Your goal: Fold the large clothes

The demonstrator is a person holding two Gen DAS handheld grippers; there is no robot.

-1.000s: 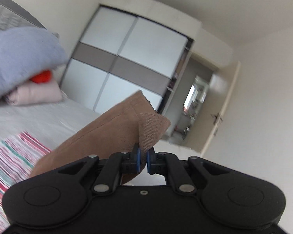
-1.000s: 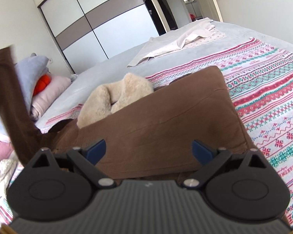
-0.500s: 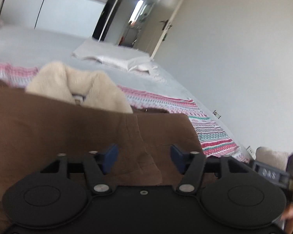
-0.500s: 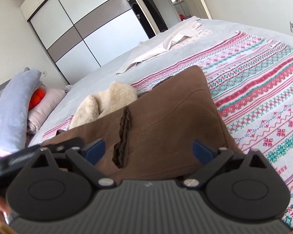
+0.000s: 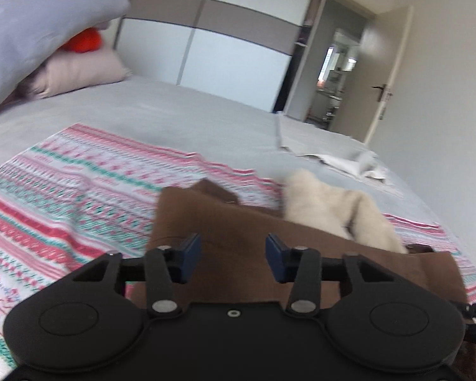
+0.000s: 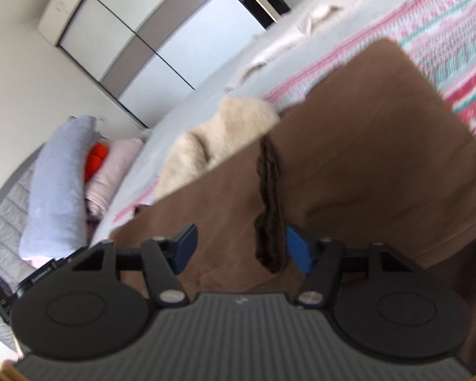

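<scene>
We hold our left tool (image 5: 234,253) low over the brown coat (image 5: 238,222), its blue pads (image 5: 190,250) spread apart with nothing between them. The coat lies folded on the striped blanket (image 5: 79,184), which covers part of the grey bed (image 5: 174,111). Its cream fleece collar (image 5: 333,209) sticks out at the far edge, to the right of the tool. Far left, a blue-grey pillow (image 5: 31,28) leans over a pink one (image 5: 79,73), with something orange (image 5: 85,39) between them. Behind stands a wardrobe (image 5: 222,31), and a pale cloth (image 5: 349,162) lies near the bed's far right corner.

Our right tool (image 6: 239,247) also hangs just above the coat (image 6: 365,143), pads (image 6: 298,247) spread and empty. A dark ribbed cuff (image 6: 269,203) runs down the brown cloth and ends between them, nearer the right pad; we cannot tell whether it touches. The collar (image 6: 219,139) shows up and left of the cuff, the pillows (image 6: 57,184) at far left, and the blanket (image 6: 453,57) past the coat's right edge.
</scene>
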